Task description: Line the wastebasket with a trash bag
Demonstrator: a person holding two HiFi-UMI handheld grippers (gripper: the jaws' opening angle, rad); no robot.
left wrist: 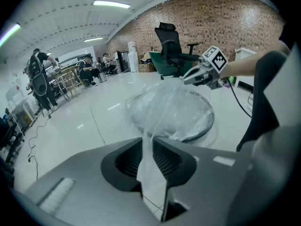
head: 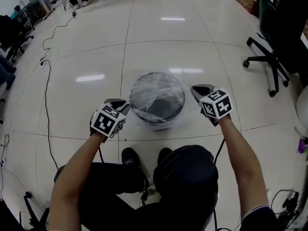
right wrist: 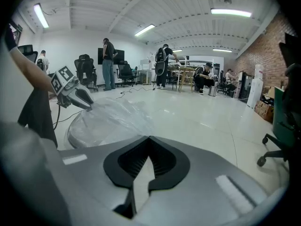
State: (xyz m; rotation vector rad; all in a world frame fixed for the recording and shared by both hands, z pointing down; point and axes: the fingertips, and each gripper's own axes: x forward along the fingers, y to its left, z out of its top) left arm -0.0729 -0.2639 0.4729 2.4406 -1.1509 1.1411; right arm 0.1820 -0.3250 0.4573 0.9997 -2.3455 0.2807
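Floor (head: 192, 28): We see pale glossy tiles spreading in every direction, with ceiling lights reflected in them.
Office chair (head: 269, 57): We find a black wheeled chair at the far right, well apart from the work.
Wastebasket (head: 157, 116): We see a round, dark bin upright on the floor in the middle, just beyond the person's shoes (head: 130, 158) and between the two grippers.
Trash bag (head: 156, 93): We see clear, crinkled film lying across the mouth of the bin. It covers the whole rim, spills a little over the outside on the near side, and is drawn out toward each gripper.
Left gripper (head: 125, 105): We place it at the bin's near left edge, pointing down and forward. In its own view the fingers (left wrist: 167, 157) stand narrow, nipping a strip of the bag that runs from the bin back between them.
Right gripper (head: 195, 89): We place it at the bin's right edge. In its own view the fingers (right wrist: 162, 161) are drawn together at the tips, with a pale sliver of film between the pads.
Marker cubes: We see one on each gripper, left (head: 107, 121) and right (head: 216, 104).
Cable (head: 46, 95): We see a thin black line trailing along the left of the floor, far from the bin.
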